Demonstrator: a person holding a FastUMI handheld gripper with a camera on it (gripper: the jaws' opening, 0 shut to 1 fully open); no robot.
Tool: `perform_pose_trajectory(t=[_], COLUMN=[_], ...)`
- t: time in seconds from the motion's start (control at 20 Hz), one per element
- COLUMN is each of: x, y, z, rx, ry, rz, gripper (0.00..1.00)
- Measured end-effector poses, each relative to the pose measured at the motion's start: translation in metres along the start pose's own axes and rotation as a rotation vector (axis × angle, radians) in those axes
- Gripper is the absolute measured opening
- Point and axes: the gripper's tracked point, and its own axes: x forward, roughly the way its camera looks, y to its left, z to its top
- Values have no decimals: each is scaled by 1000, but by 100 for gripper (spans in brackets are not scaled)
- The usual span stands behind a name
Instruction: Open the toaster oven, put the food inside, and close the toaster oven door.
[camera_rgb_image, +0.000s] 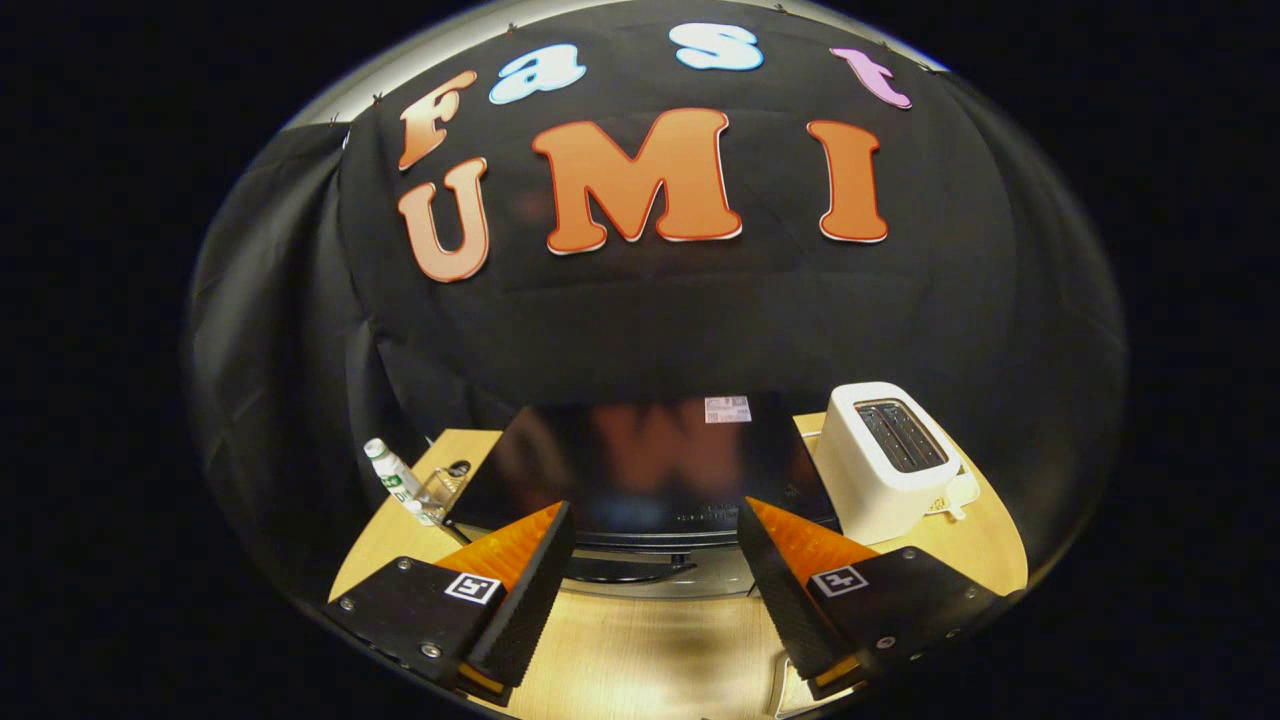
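The toaster oven (640, 460) is a black box with a glossy top, standing on the wooden table (650, 650) just ahead of my fingers. I look down on it from above and in front. Its front edge and a curved dark handle (630, 572) show between my fingers, lower than the tips. My gripper (652, 510) is open, the fingers wide apart with nothing between them. Whether the oven door is open or shut cannot be told from this angle. A thin white rim (780, 690), perhaps a plate, peeks out under the right finger.
A white two-slot toaster (885, 460) stands right beside the oven on its right. On the oven's left stand a white bottle with a green label (395, 478) and a small clear container (440, 490). Black cloth walls close the back and sides.
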Motion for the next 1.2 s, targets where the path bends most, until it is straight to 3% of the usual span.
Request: perform_pose_trajectory(t=[0.35, 0.65, 1.0, 1.2], x=[29, 13, -45, -60], y=[23, 21, 17, 20], z=[-40, -45, -104, -146], rx=[-27, -2, 9, 57], ry=[99, 52, 228, 374], rz=[-33, -44, 80, 131], gripper=[94, 90, 71, 68])
